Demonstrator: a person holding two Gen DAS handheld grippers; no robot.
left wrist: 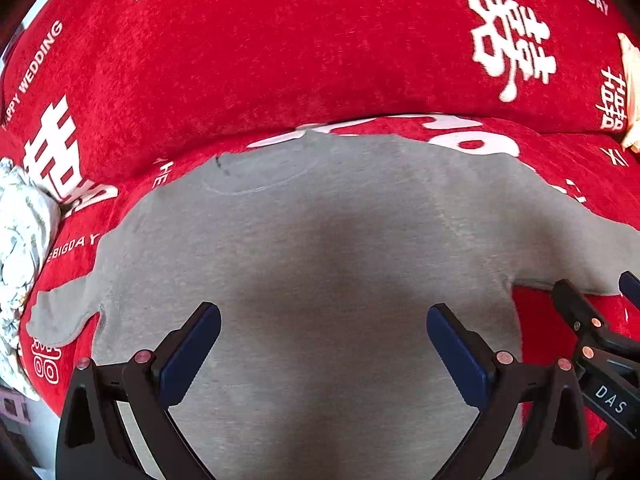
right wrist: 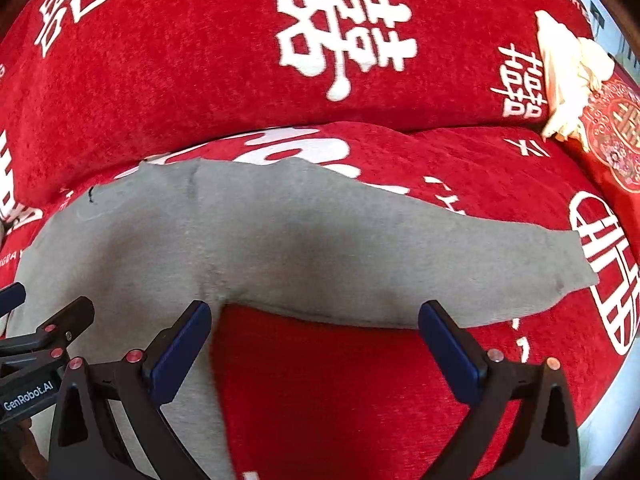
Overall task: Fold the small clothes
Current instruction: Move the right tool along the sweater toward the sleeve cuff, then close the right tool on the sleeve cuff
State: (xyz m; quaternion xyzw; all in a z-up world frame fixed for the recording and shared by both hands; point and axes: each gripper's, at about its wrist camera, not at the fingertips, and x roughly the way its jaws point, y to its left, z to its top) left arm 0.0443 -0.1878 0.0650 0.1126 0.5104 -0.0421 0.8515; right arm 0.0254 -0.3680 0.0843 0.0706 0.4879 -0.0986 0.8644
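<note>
From the left wrist camera, the left gripper [left wrist: 324, 344] is sitting nearest, its two dark-padded fingers [left wrist: 192, 356] spread wide apart and gripping nothing. Beneath and ahead of them a grey shirt [left wrist: 320, 232] is lying flat, back side up, across a red sofa cover [left wrist: 240, 60] printed with white characters and English words. The shirt's neckline is showing toward 11 o'clock, one sleeve is reaching out to 9 o'clock, the other is running off toward 3 o'clock. At 9 o'clock, a crumpled white patterned cloth [left wrist: 20, 248] is resting at the frame edge. At 4 o'clock the right gripper [left wrist: 592, 312] is poking in beside the shirt's armpit.

From the right wrist camera, the right gripper [right wrist: 316, 344] is likewise standing with its fingers [right wrist: 452, 360] wide apart, empty, hovering over bare red cover just below the sleeve. The shirt [right wrist: 280, 240] is stretching from 9 o'clock, its long sleeve lying straight out to 3 o'clock. A cream cloth [right wrist: 564, 72] is lying at 2 o'clock against the backrest, next to a red embroidered cushion [right wrist: 616, 136]. The left gripper [right wrist: 44, 320] is showing at 8 o'clock over the shirt's body.
</note>
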